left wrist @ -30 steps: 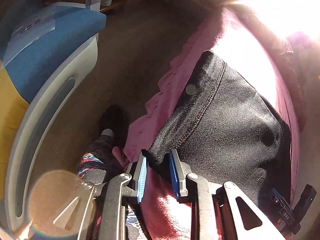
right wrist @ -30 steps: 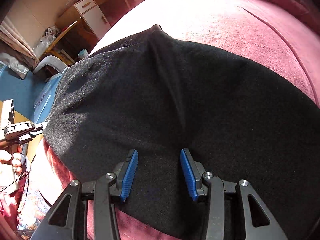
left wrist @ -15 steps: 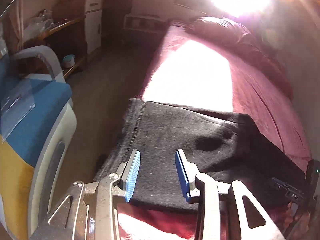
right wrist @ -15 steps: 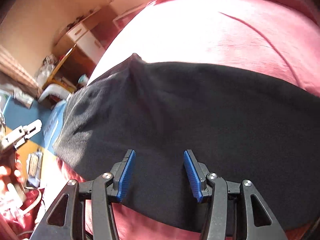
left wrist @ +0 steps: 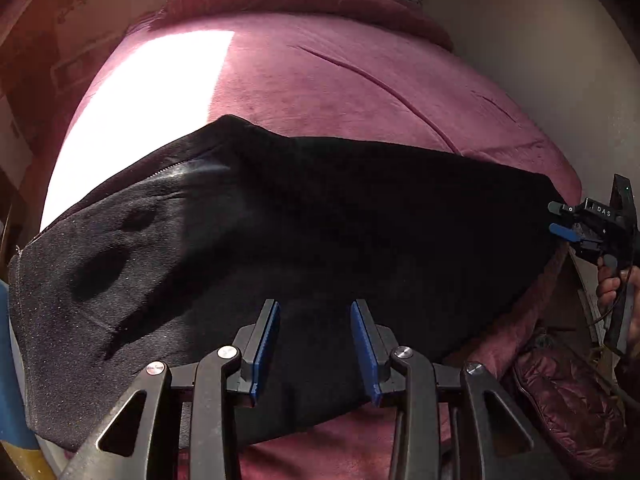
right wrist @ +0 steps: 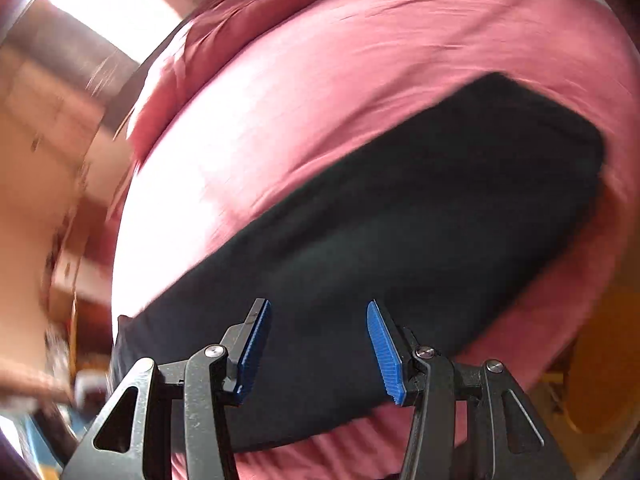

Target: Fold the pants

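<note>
Black pants lie folded across the maroon bedspread; left gripper and right gripper hover above, jaws released, grasping nothing.

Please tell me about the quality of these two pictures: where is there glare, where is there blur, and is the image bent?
Left wrist view: sharp; a blown-out sun patch on the bedspread hides its texture; the black pants lose detail in shadow; fisheye bends the bed. Right wrist view: motion blur smears the room at left and softens the pants' edges; glare whitens the cover; the right tool stays sharp.
</note>
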`<state>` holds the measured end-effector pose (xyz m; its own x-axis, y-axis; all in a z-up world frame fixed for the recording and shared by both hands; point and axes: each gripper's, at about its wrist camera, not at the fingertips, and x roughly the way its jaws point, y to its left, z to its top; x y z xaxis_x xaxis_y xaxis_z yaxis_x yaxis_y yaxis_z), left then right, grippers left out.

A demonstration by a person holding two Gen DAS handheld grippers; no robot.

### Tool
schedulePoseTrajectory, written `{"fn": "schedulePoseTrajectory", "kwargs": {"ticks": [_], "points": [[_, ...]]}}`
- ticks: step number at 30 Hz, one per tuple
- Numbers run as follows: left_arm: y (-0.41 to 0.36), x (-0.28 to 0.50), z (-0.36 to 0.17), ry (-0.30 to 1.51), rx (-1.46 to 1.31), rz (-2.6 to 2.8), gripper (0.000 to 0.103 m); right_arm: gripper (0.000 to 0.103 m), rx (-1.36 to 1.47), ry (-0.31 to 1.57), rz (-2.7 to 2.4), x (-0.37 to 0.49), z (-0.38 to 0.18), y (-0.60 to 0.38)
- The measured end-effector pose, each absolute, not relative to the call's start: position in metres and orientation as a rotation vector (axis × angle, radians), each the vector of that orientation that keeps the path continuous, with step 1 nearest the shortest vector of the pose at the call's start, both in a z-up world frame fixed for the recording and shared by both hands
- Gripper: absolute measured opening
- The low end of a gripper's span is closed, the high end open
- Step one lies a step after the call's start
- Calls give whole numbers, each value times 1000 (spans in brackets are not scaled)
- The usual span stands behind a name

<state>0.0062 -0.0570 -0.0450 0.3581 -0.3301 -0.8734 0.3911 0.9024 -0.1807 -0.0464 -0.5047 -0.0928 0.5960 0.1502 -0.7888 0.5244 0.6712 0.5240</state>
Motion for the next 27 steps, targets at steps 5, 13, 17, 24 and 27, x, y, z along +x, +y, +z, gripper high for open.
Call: {"fn": "schedulePoseTrajectory", "kwargs": {"ticks": [5, 13, 17, 24, 27], "points": [[-82, 5, -58, 1154, 101, -504, 37, 46, 1010, 805, -446, -91, -99, -591], [-92, 11, -69, 1190, 118, -492, 37, 32, 1058, 797, -564, -78, -111, -650], [-99, 13, -71, 1191, 128, -488, 37, 16, 952, 762, -508, -58, -84, -642], [-114, 17, -84, 1202, 157, -475, 37, 16, 1033, 842, -536, -69, -129, -651], [-121, 17, -85, 1205, 165, -472, 37, 26, 1133, 788, -515, -82, -132, -657]]}}
